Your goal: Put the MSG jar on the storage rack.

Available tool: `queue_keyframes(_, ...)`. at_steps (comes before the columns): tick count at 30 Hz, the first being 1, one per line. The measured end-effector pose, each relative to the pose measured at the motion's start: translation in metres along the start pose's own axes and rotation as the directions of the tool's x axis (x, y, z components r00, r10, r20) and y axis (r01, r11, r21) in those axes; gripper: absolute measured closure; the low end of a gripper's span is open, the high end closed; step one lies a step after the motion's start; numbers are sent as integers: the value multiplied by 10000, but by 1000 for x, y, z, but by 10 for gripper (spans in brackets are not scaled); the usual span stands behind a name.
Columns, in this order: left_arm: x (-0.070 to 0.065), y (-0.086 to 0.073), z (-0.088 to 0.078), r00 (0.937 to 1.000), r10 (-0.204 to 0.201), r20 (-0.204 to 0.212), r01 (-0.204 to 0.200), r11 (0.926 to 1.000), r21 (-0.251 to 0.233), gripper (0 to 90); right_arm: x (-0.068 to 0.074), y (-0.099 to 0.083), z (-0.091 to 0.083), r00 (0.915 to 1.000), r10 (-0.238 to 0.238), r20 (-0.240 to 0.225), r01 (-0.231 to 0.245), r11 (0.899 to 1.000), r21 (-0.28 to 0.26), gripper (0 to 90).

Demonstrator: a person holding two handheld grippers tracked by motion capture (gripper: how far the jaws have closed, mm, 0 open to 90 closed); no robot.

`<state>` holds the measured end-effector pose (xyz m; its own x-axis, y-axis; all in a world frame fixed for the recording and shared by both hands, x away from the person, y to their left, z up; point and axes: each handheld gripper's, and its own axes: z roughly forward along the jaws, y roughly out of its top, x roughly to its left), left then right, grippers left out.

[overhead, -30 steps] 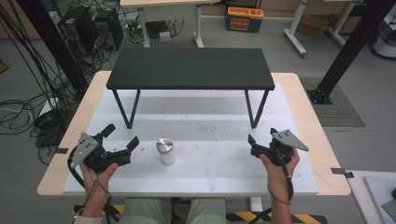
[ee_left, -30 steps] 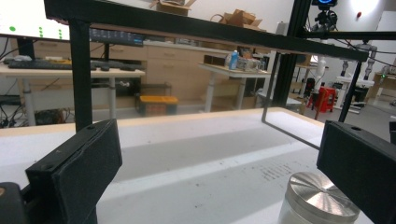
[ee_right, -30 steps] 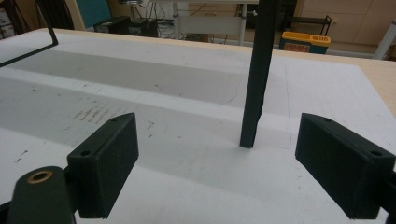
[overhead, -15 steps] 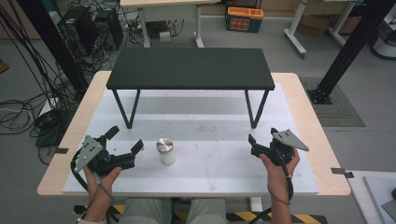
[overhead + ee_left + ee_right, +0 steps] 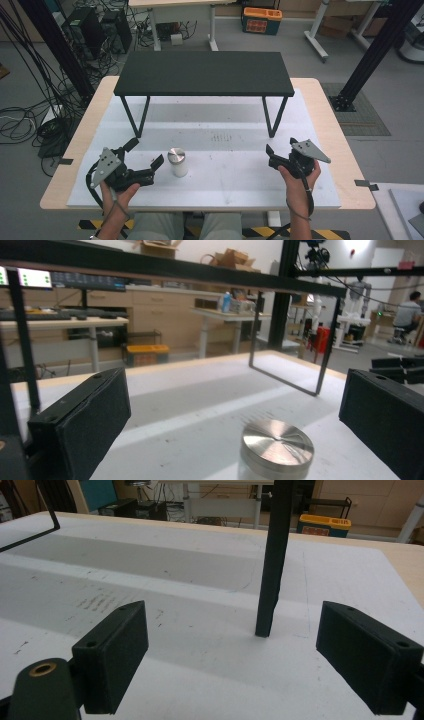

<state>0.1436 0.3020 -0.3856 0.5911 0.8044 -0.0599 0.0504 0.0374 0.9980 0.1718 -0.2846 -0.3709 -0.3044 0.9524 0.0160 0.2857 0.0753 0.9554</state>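
Moved closer to the jar (image 5: 177,162) since the earlier frame: left gripper (image 5: 146,159), jaws spread wide, jar seen between them in the left gripper view but not touched. Jar stands upright on the white mat (image 5: 235,170), near the front edge, metal lid (image 5: 277,441) on. Right gripper (image 5: 270,154) is held well apart at the right, jaws spread, nothing gripped. Farther back, black shelf (image 5: 204,73) is seen spanning the mat.
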Motion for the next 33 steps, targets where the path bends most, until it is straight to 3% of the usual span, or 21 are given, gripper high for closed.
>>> queue_keyframes(7, -8, -7, 11, 9989, 416, 194, -417, 9991, 15, 18, 0, -1, 0, 10000, 15, 9, -15, 10000, -14, 128)
queue_keyframes(13, -11, -12, 19, 9989, 360, 314, -364, 9993, 123, 23, 0, -2, -2, 10000, 7, 42, -7, 10000, -13, 128)
queue_keyframes(26, -21, -25, 40, 9977, 615, 298, -642, 9930, 992, 52, -1, -1, -4, 10000, 24, 53, -24, 10000, 1, 129)
queue_keyframes(33, -22, -31, 46, 9979, 602, 232, -626, 9907, 1206, 62, -2, -2, -5, 10000, 49, 85, -49, 10000, 4, 130)
